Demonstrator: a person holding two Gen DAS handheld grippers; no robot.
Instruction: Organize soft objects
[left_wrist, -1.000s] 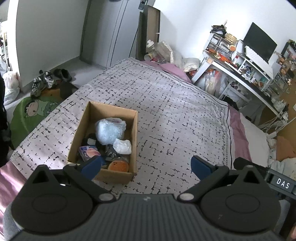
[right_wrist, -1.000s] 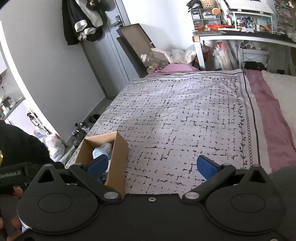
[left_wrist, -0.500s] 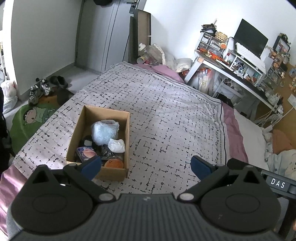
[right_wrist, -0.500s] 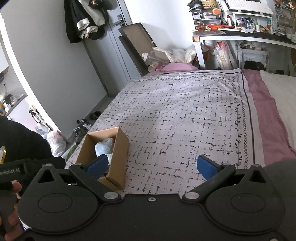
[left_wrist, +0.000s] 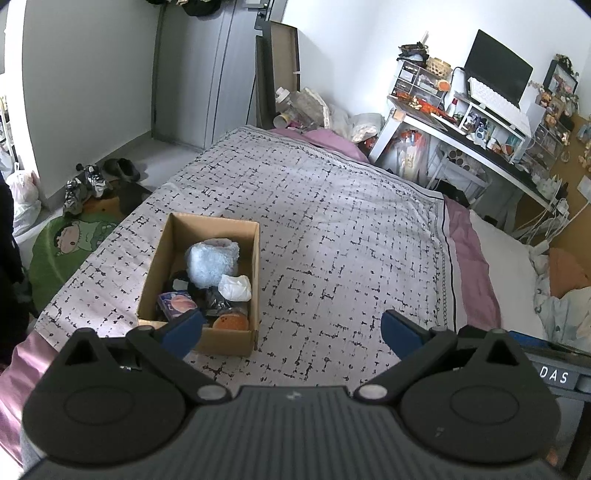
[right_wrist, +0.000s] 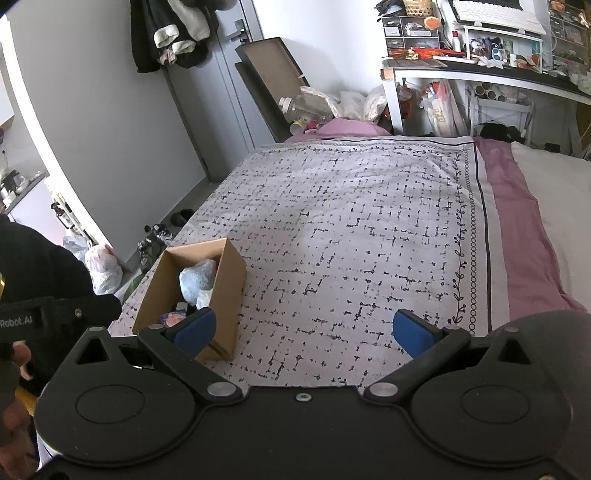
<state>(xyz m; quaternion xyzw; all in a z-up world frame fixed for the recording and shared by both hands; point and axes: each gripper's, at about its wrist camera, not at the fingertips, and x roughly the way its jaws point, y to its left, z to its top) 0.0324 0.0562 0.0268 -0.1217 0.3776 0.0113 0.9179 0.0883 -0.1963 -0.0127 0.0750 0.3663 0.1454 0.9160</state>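
Note:
A brown cardboard box (left_wrist: 159, 254) stands on the patterned bedspread (left_wrist: 332, 229) near its left front edge. It holds several soft things: a light blue fluffy bundle (left_wrist: 212, 262), a white crumpled piece (left_wrist: 235, 287), an orange round item (left_wrist: 231, 324) and a pink and purple item (left_wrist: 177, 304). My left gripper (left_wrist: 290, 330) is open and empty, high above the bed, just right of the box. My right gripper (right_wrist: 302, 330) is open and empty, also well above the bed. The box (right_wrist: 229, 280) shows at its lower left.
A cluttered white desk (left_wrist: 461, 129) with a monitor stands at the far right. Bottles and bags (left_wrist: 306, 110) pile at the head of the bed. Shoes (left_wrist: 85, 184) and a green mat (left_wrist: 66, 243) lie on the floor at left. A white pillow (left_wrist: 506, 273) lies right.
Both grippers have pulled back and up from the bed, so the box looks smaller and farther. Both stayed open and empty.

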